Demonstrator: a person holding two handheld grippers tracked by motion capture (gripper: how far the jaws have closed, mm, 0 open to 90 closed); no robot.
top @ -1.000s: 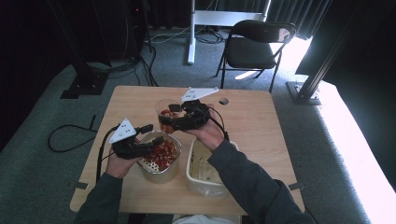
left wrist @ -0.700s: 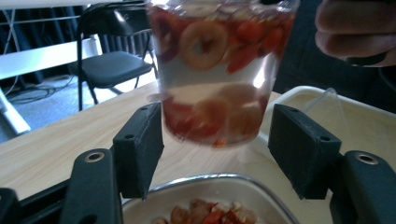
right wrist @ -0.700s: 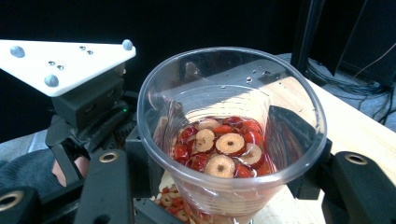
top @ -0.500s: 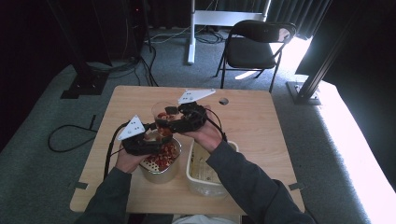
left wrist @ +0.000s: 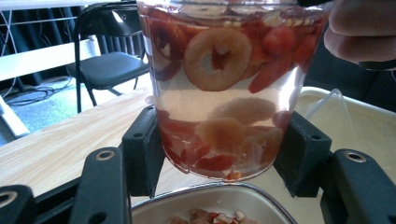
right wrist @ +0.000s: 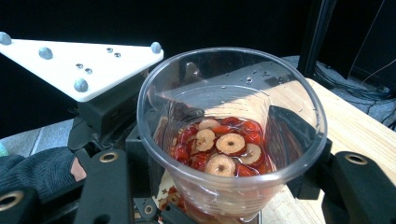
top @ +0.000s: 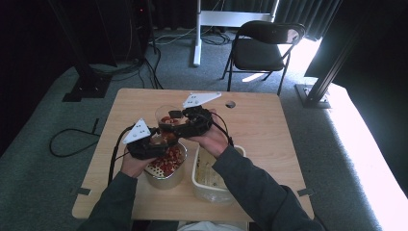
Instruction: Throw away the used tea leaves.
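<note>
Clear plastic cup (right wrist: 229,135) of red fruit slices in liquid, held above the metal bowl (top: 166,168) over the tabletop (top: 269,120); right gripper (right wrist: 224,186) jaws clamped on its sides; left gripper (left wrist: 219,154) jaws pressed against its lower wall; white tub (top: 211,168) beside the bowl

Clear plastic cup (right wrist: 229,135), upright, part-filled with liquid and red and pale sliced fruit rings (left wrist: 217,58); raised above metal strainer bowl (top: 166,166) of red pieces, beside pale rectangular tub (top: 211,168).
</note>
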